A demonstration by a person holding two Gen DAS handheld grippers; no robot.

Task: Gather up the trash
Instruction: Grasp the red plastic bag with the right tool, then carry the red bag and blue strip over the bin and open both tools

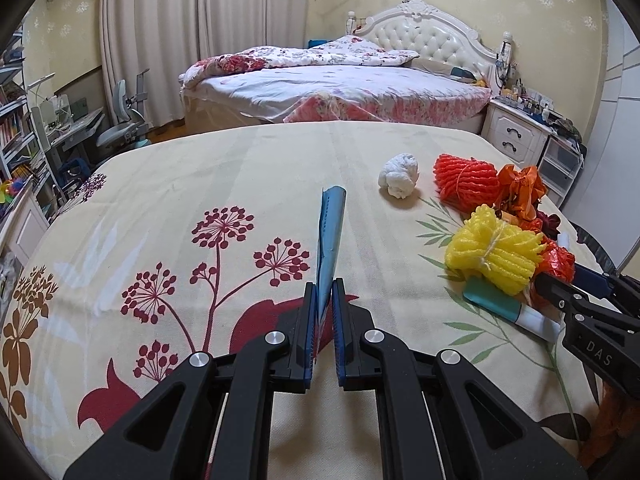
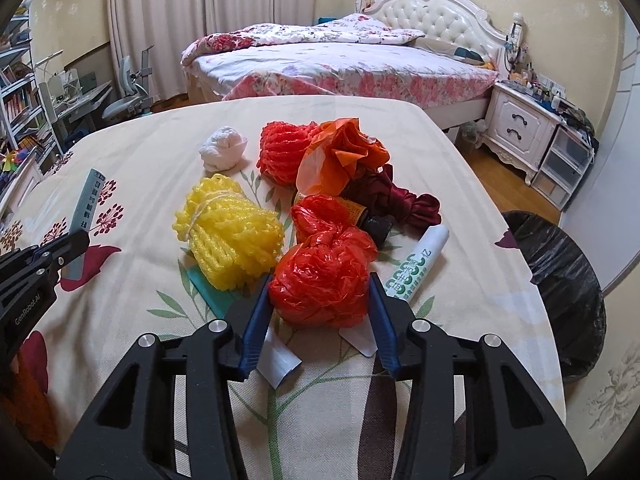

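My left gripper (image 1: 323, 286) is shut on a flat blue packet (image 1: 330, 236) that stands upright from its jaws above the flowered tablecloth (image 1: 160, 184); the right wrist view shows it at the left edge (image 2: 86, 204). My right gripper (image 2: 320, 278) reaches into the trash pile, and its blue pads press both sides of a crumpled red plastic bag (image 2: 324, 280). Around that bag lie a yellow foam net (image 2: 228, 232), a red foam net (image 2: 284, 152), an orange bag (image 2: 344, 156), a dark red cloth (image 2: 396, 196), a white tube (image 2: 420, 260) and a white tissue ball (image 2: 222, 148).
A bin lined with a black bag (image 2: 560, 272) stands on the floor just past the table's right edge. A teal card (image 2: 208, 288) lies under the yellow net. Beyond the table are a bed (image 2: 340, 68), a white nightstand (image 2: 516, 120) and a desk chair (image 2: 128, 96).
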